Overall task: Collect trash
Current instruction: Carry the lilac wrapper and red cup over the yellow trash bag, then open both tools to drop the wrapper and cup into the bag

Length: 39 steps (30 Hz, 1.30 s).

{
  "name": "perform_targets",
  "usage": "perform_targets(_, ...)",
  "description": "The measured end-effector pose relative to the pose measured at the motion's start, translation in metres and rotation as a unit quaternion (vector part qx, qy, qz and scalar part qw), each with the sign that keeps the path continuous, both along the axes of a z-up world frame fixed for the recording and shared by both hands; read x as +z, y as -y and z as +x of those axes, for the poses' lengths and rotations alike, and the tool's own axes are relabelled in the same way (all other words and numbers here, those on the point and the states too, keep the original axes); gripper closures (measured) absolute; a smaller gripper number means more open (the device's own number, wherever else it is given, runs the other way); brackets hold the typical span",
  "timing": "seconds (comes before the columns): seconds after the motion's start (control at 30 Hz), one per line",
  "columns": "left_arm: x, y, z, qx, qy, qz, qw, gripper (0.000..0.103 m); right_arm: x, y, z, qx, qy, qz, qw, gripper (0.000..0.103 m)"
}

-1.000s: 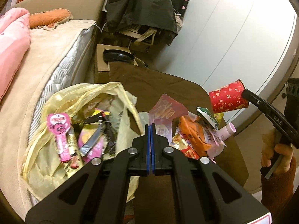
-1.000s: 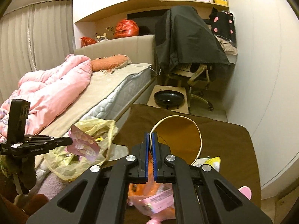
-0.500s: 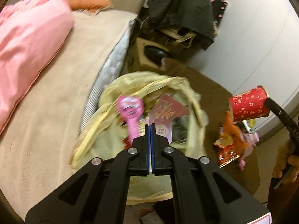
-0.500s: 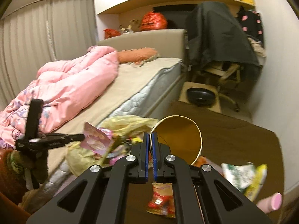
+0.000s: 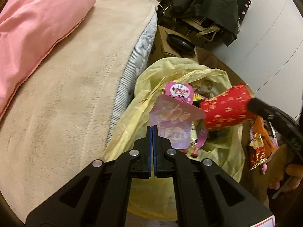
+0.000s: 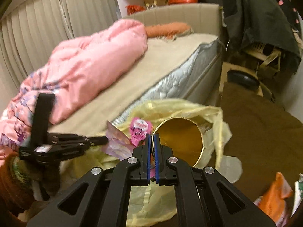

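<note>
A pink wrapper (image 5: 171,121) is shown pinched by its edge between the closed jaws of the left gripper (image 5: 152,130) and held over the open mouth of a yellow bag (image 5: 132,117), which sits between the bed (image 5: 75,94) and a brown table (image 6: 261,132). A red paper cup (image 5: 227,109), gold inside, is clamped by its rim in the shut right gripper (image 6: 152,140) and is tilted mouth-first toward the same bag, touching or nearly touching the wrapper. Several wrappers, among them a pink lollipop-shaped packet (image 5: 179,92), are already seen inside the bag, so part of the collection is judged to be done. Neither held item is let go yet; both are judged to be at the point of being dropped in. More litter is left on the table beside the bag: an orange snack packet (image 6: 276,196) and other packets at the picture's edge, which are judged to need further trips. A pink duvet (image 6: 85,71) is seen on the bed, and a draped chair (image 6: 261,28) beyond the table.
</note>
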State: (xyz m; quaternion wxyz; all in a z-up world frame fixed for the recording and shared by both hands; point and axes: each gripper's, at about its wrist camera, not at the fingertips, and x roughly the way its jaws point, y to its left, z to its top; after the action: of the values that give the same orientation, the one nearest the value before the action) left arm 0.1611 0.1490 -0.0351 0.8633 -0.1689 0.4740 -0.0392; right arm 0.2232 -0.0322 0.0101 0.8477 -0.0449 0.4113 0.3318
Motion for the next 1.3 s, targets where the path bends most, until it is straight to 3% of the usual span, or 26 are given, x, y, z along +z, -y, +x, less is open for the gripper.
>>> perform_targets(0.2, -0.004, -0.001, 0.0, 0.0, 0.006, -0.006, 1.0, 0.102, -0.032, -0.015, 0.016, 0.001, -0.016, -0.053, 0.998, 0.098)
perform_targets(0.4, -0.009, 0.0, 0.009, -0.004, 0.0, 0.004, 1.0, 0.102, -0.044, -0.017, 0.022, 0.0, -0.028, -0.057, 0.998, 0.099)
perform_targets(0.73, -0.012, -0.001, 0.004, -0.008, 0.003, -0.027, 0.9996, 0.102, -0.041, -0.01, 0.018, -0.002, -0.025, -0.044, 0.999, 0.099)
perform_targets(1.1, -0.008, -0.004, 0.001, -0.015, 0.008, -0.037, 0.9992, 0.101, -0.032, -0.005, 0.011, -0.005, -0.013, -0.031, 0.999, 0.098)
perform_targets(1.23, 0.009, -0.008, -0.002, -0.005, 0.029, -0.039, 0.9988, 0.084, -0.023, 0.003, 0.004, -0.012, 0.001, -0.026, 1.0, 0.097)
perform_targets(1.3, 0.023, -0.01, -0.004, 0.007, 0.049, -0.032, 0.9983, 0.076, -0.016, 0.01, -0.002, -0.015, 0.017, -0.032, 0.999, 0.088)
